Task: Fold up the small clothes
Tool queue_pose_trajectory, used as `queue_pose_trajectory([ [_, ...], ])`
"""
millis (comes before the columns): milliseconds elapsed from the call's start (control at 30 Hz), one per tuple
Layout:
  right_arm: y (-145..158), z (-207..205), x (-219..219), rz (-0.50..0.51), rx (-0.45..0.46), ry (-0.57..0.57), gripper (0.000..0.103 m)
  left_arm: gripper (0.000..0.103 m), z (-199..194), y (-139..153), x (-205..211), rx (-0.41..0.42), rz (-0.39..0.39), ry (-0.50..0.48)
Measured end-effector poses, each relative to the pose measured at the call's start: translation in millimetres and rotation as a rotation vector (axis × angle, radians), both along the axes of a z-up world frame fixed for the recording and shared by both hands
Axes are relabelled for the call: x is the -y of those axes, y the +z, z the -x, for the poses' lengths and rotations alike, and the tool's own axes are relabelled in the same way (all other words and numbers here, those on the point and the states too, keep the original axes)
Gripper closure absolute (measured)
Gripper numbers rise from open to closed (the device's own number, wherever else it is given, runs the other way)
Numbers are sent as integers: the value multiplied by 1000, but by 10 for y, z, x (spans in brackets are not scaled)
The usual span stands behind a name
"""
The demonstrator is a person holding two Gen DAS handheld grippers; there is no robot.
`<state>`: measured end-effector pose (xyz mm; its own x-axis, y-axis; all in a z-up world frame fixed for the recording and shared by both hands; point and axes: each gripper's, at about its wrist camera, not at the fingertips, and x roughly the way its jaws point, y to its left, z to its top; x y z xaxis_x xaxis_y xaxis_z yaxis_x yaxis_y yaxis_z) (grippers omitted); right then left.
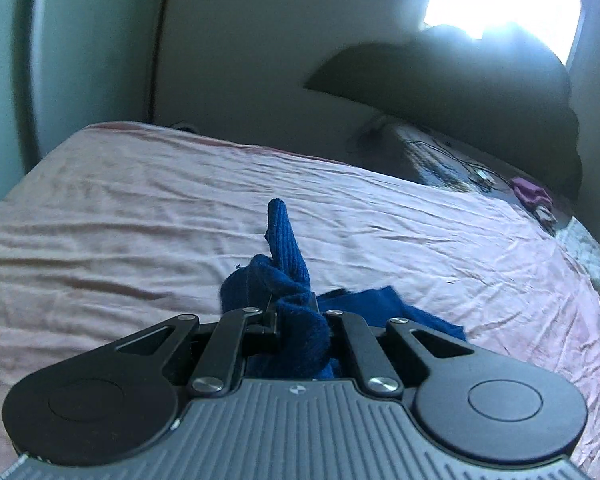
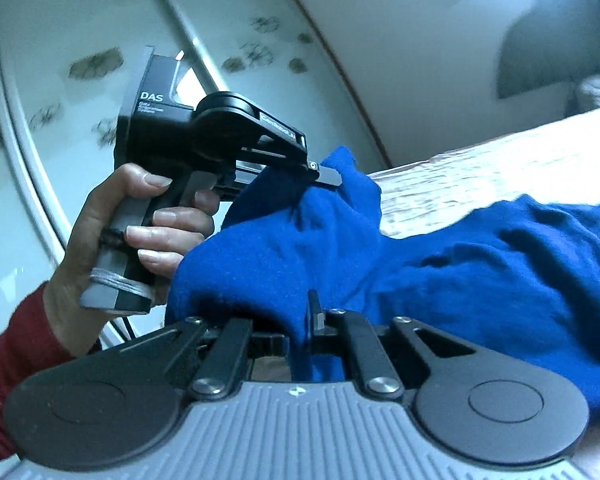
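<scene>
Left gripper (image 2: pixel 324 174) and right gripper (image 2: pixel 314 316) both clamp the blue knit garment (image 2: pixel 480 264), which trails toward three o'clock over the bed (image 1: pixel 140 208).

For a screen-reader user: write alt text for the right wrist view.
Right tongs pinch a blue knit garment lifted off a pink bedsheet. At left, a hand in a red sleeve holds the left tongs, also clamped on the fabric.
</scene>
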<state>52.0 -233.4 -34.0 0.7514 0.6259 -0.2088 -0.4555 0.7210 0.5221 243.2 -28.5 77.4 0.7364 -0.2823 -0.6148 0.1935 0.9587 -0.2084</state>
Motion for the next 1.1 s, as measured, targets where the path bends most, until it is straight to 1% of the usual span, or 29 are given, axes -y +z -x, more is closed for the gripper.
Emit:
queue_pose_trajectory([
  [100, -31, 37, 177, -28, -14, -37, 96, 94, -11, -8, 270, 13, -30, -27],
  [300, -146, 24, 579, -79, -57, -107, 96, 94, -91, -98, 770, 3, -71, -87],
  [667, -380, 42, 989, -123, -135, -215, 96, 94, -246, -452, 1581, -19, -163, -174],
  [767, -469, 37, 1080, -145, -169, -229, 96, 94, -276, -584, 1715, -42, -176, -190],
  [900, -538, 42, 1130, -147, -192, -240, 96, 94, -299, -733, 1827, -59, -198, -196],
  [1100, -553, 81, 1158, -156, -210, -242, 96, 94, -273, -771, 1914, -45, -242, -209],
])
